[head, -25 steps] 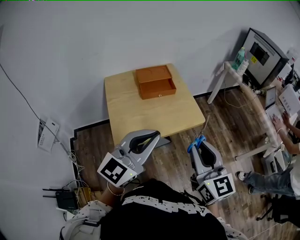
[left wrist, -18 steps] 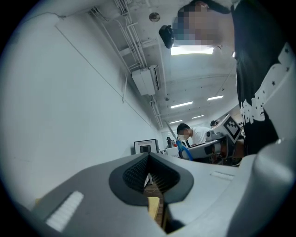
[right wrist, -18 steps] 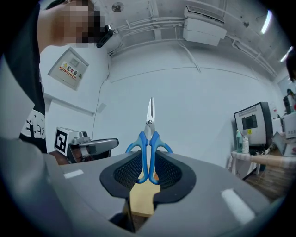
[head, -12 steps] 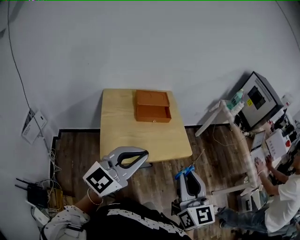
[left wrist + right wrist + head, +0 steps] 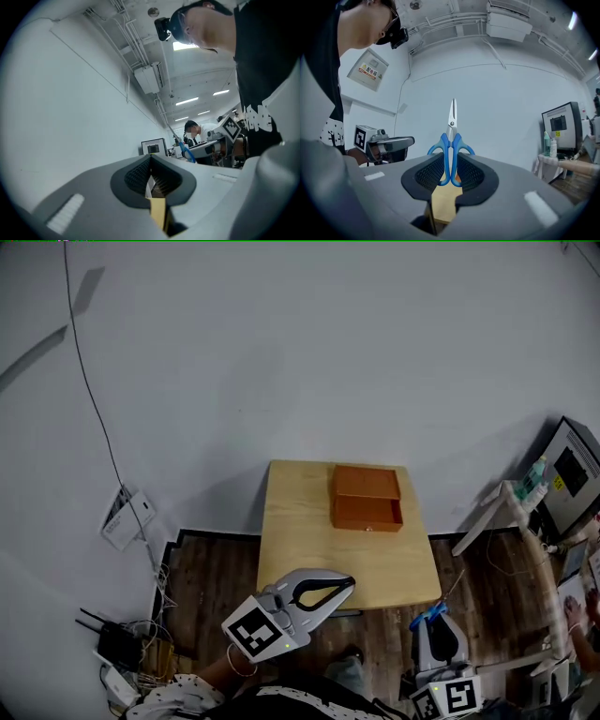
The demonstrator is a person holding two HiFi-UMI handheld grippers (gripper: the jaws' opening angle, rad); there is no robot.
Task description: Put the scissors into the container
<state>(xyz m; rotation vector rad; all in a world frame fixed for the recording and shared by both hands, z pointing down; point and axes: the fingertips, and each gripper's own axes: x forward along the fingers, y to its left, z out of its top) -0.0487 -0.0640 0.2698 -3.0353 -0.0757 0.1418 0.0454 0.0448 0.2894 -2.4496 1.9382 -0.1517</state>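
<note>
Wooden table [image 5: 309,540] | right hand-held gripper [image 5: 450,160] clamps scissors [image 5: 452,136] | left hand-held gripper [image 5: 151,159] closed

Wooden table [image 5: 300,531] — router [image 5: 117,646] well apart

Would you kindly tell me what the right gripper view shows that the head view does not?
Only the right gripper view shows the steel blades of the blue-handled scissors standing upright, with the handles clamped in the right gripper. Only the head view shows the open drawer of the orange wooden box on the light wooden table, and a black router on the floor. Both show the scissors' blue handles and the shut left gripper.
</note>
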